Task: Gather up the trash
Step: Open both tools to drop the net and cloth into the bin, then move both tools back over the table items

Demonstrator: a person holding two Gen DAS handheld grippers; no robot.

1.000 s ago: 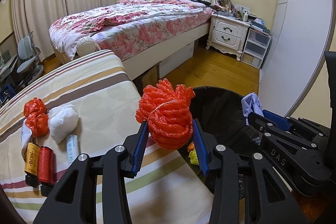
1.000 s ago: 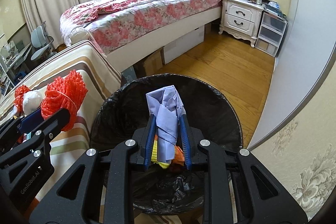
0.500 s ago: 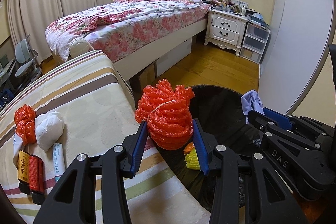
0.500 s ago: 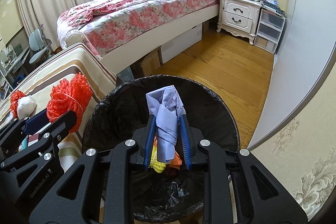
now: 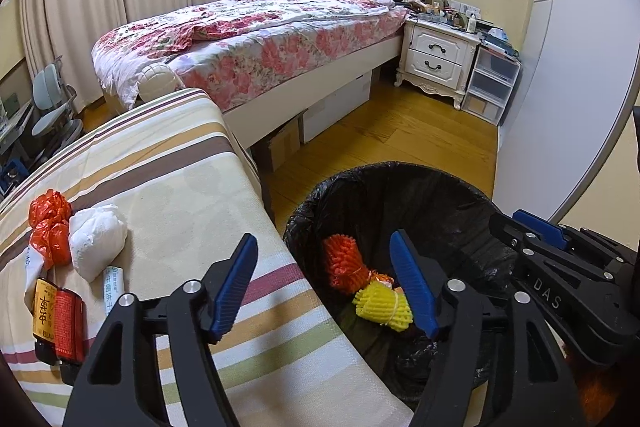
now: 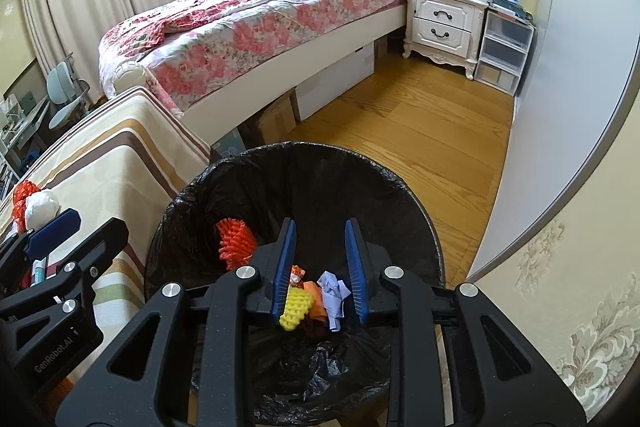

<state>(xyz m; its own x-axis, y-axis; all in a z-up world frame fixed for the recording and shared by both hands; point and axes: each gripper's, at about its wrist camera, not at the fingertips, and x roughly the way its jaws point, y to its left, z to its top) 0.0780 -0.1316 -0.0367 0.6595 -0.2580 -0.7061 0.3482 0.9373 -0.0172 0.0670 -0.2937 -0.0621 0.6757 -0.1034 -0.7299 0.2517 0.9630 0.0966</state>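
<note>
A bin with a black liner (image 5: 432,187) (image 6: 392,183) stands beside the striped table. Inside lie the red foam net (image 5: 342,261) (image 6: 237,239), a yellow foam net (image 5: 382,307) (image 6: 296,309) and a crumpled pale blue paper (image 6: 332,289). My left gripper (image 5: 324,275) is open and empty, above the bin's left rim. My right gripper (image 6: 320,259) is open and empty over the bin. On the table lie an orange crumpled bag (image 5: 48,223), a white wad (image 5: 98,235), a small tube (image 5: 112,287) and a red-and-yellow pack (image 5: 58,319).
The striped tablecloth (image 5: 160,179) covers the table at left, its edge touching the bin. A floral bed (image 5: 256,43) stands behind, with boxes under it. A white nightstand (image 5: 438,57) and plastic drawers (image 5: 492,83) are at the back right. A wall (image 6: 560,107) runs along the right.
Both grippers have opened. The red foam net dropped from my left gripper and the blue paper from my right gripper; both now lie in the bin.
</note>
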